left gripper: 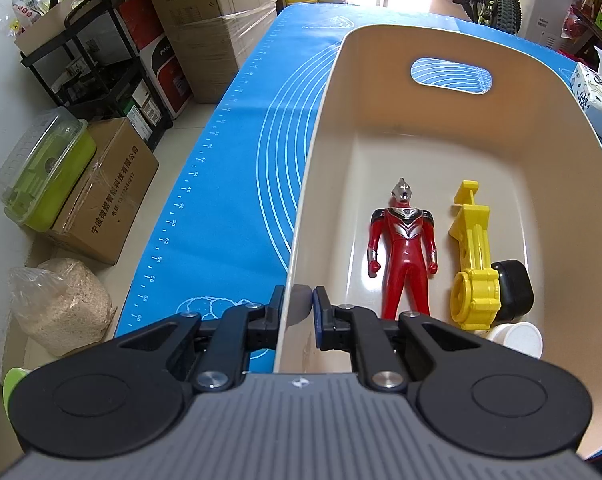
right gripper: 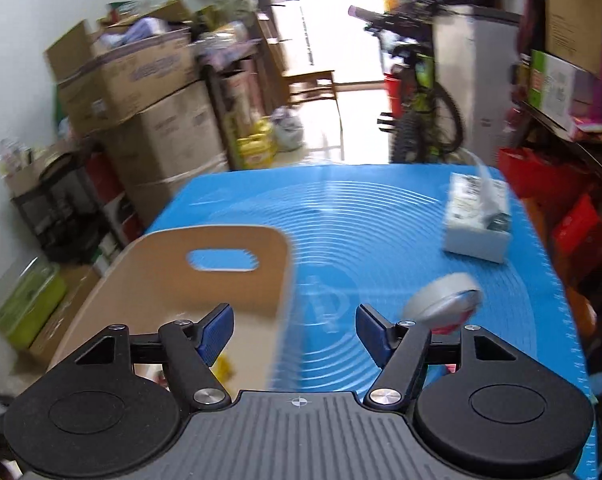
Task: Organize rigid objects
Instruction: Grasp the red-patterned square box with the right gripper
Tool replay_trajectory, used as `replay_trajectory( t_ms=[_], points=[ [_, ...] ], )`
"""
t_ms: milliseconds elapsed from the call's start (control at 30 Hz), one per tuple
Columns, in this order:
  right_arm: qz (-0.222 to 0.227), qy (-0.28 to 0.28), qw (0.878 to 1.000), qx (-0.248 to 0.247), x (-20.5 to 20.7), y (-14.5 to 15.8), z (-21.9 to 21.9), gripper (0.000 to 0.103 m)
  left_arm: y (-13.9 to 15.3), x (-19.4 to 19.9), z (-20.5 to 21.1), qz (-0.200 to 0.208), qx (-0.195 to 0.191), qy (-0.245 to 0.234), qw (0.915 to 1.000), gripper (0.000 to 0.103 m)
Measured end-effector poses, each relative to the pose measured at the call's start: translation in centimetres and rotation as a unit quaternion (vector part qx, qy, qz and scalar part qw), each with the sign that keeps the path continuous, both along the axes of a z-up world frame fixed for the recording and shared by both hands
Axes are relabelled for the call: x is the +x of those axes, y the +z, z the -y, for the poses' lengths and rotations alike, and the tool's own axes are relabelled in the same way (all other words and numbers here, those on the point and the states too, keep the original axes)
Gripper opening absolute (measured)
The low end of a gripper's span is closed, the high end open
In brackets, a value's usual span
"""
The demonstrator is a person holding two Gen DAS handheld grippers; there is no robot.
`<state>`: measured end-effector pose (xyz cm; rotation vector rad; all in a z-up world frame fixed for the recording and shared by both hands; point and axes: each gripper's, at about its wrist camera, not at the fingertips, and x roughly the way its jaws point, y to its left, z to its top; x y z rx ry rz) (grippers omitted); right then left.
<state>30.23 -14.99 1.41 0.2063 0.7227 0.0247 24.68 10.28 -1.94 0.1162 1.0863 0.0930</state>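
A beige plastic bin (left gripper: 441, 128) stands on the blue mat (left gripper: 229, 200). Inside lie a red hero figure (left gripper: 403, 248), a yellow toy part (left gripper: 475, 264), a black round object (left gripper: 515, 286) and a white cup (left gripper: 519, 338). My left gripper (left gripper: 297, 312) is shut on the bin's left wall, one finger outside, one inside. My right gripper (right gripper: 295, 332) is open and empty above the mat, just right of the bin (right gripper: 205, 280). A roll of grey tape (right gripper: 445, 298) lies on the mat by its right finger. The right wrist view is motion-blurred.
A tissue box (right gripper: 479, 216) stands at the mat's far right. Cardboard boxes (left gripper: 213, 20), a black shelf (left gripper: 97, 64) and a green lidded container (left gripper: 41, 168) line the floor to the left. A bicycle (right gripper: 425, 116) stands beyond the table.
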Motion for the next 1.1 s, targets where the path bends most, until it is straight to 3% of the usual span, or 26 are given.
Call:
replay_trajectory(
  t_ms=[267,500,767,1100],
  points=[
    [-0.044,-0.074,0.996,-0.027,1.7,-4.1,6.3,0.08,0.0,0.0,0.0,0.0,0.0,0.0,1.0,0.016],
    [-0.089,-0.092,0.989,-0.072,2.2,-7.5,8.2,0.083,0.0,0.0,0.0,0.0,0.001,0.001,1.0,0.016],
    [-0.117,-0.078,0.986,-0.092,2.9,-10.1,8.8,0.091,-0.2,0.0,-0.1,0.0,0.004,0.002,1.0,0.016],
    [-0.123,-0.023,0.984,-0.128,3.5,-11.8,9.5,0.091,-0.2,0.0,-0.1,0.0,0.004,0.002,1.0,0.017]
  ],
)
